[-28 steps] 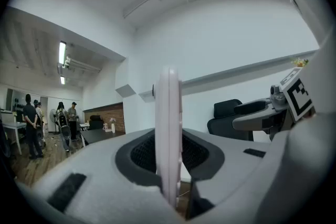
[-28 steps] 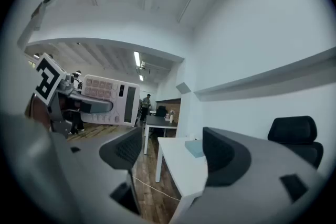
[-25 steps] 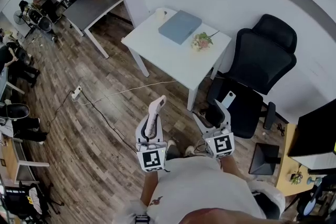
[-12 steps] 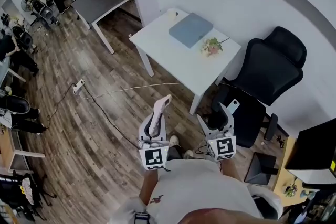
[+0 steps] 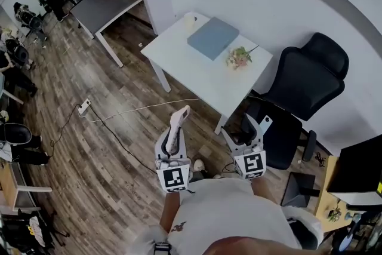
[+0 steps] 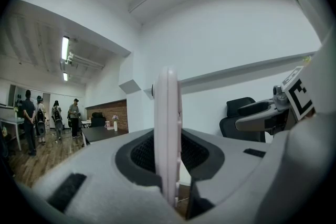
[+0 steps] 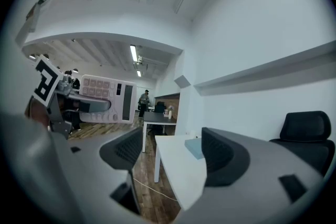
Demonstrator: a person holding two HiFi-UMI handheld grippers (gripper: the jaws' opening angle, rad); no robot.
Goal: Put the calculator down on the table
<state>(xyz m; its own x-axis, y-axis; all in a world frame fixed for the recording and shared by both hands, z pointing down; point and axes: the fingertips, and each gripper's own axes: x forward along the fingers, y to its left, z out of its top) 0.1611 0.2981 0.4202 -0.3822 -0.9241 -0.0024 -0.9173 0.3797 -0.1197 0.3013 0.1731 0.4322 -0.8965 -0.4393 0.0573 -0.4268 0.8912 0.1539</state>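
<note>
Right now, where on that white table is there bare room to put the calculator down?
The white table is bare along its near edge, from the left corner to the corner by the black chair. The far side is crowded: a pale cup, a flat blue-grey item and flowers sit in a row there.

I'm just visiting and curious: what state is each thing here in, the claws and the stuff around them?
Left claw, shut on the calculator.
Calculator, held on edge, not yet on the table.
Right claw, open, empty.
Blue book, closed, flat on the table.
Chair, empty.
</note>
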